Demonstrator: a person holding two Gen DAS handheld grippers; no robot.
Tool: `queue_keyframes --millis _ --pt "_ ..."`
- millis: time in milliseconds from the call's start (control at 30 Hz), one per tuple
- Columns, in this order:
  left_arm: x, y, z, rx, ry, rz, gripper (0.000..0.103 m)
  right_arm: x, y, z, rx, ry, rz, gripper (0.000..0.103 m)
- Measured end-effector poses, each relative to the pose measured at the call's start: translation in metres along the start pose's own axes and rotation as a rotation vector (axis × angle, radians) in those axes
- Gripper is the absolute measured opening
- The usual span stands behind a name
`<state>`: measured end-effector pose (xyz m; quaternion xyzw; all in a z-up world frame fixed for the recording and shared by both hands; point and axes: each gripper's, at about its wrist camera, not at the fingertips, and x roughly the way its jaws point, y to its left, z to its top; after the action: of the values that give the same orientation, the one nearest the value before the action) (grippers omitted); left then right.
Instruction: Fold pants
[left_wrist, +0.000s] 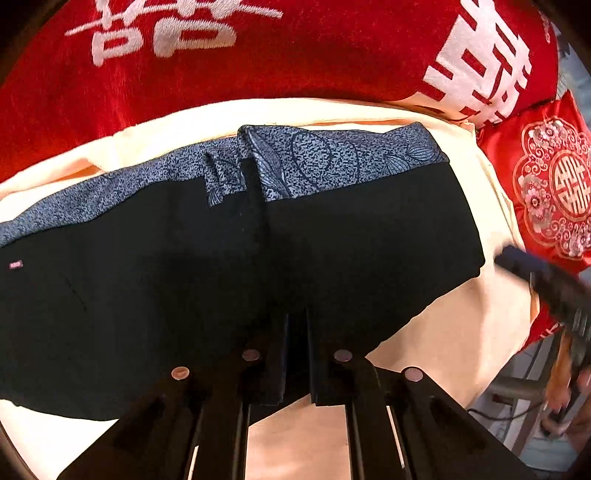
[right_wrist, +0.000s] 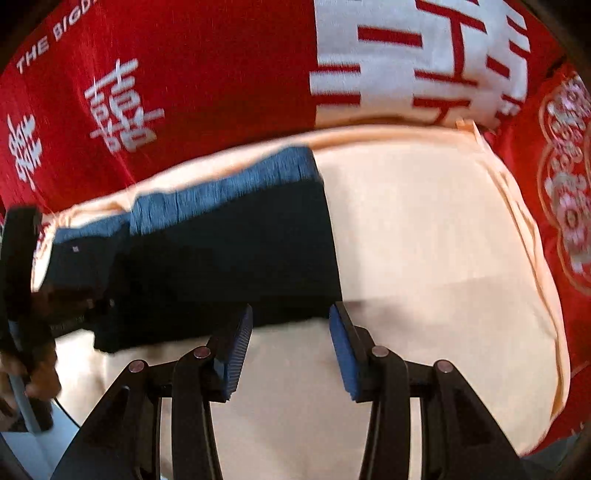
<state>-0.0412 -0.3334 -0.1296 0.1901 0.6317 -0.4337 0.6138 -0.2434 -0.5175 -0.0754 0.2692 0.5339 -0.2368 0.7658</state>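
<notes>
Left gripper (left_wrist: 295, 354): jaws pressed together on the near hem of the pants (left_wrist: 229, 266), at 6 o'clock in the left wrist view, apparently to lift that edge for a fold. Right gripper (right_wrist: 290, 347): jaws spread, pinching nothing, poised just off the pants' near right corner at 12 o'clock, likely to take a matching hold. The dark pants, grey patterned band (left_wrist: 332, 158) farthest away, lie flat on a cream cloth (right_wrist: 443, 240) over a red blanket (right_wrist: 221, 74).
</notes>
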Motion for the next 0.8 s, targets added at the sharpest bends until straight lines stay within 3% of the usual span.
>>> queue_keyframes --millis 67,100,167,267,467,533,567,600,667,800 --pt "-0.002 0.001 -0.002 0.000 -0.002 0.004 0.010 0.006 -0.007 0.020 0.034 -0.019 0.030 0.044" --pt "-0.004 0.001 -0.002 -0.002 -0.003 0.005 0.010 0.012 -0.012 0.033 0.057 -0.024 0.045 0.036" --pt "-0.004 0.001 0.000 -0.009 -0.007 0.007 0.010 0.021 -0.016 0.057 0.085 -0.041 0.056 0.031" --pt "-0.003 0.002 -0.001 -0.022 -0.016 0.008 0.010 0.042 -0.010 0.088 0.089 -0.059 0.081 0.028" --pt "-0.012 0.009 -0.005 -0.068 -0.048 0.014 0.010 0.097 0.037 0.093 -0.008 0.061 0.109 0.028" --pt "-0.020 0.010 -0.007 -0.062 -0.073 0.045 0.022 0.096 0.054 0.090 -0.030 0.075 0.157 0.028" --pt "-0.024 0.011 -0.008 -0.061 -0.084 0.073 0.051 0.094 0.059 0.088 -0.039 0.081 0.178 0.028" --pt "-0.029 0.013 -0.010 -0.069 -0.105 0.098 0.072 0.091 0.067 0.084 -0.058 0.092 0.197 0.028" --pt "-0.041 0.020 -0.014 -0.097 -0.141 0.100 0.073 0.086 0.078 0.076 -0.088 0.114 0.221 0.028" --pt "-0.049 0.040 -0.023 -0.163 -0.127 0.128 0.073 0.079 0.092 0.057 -0.115 0.131 0.237 0.029"
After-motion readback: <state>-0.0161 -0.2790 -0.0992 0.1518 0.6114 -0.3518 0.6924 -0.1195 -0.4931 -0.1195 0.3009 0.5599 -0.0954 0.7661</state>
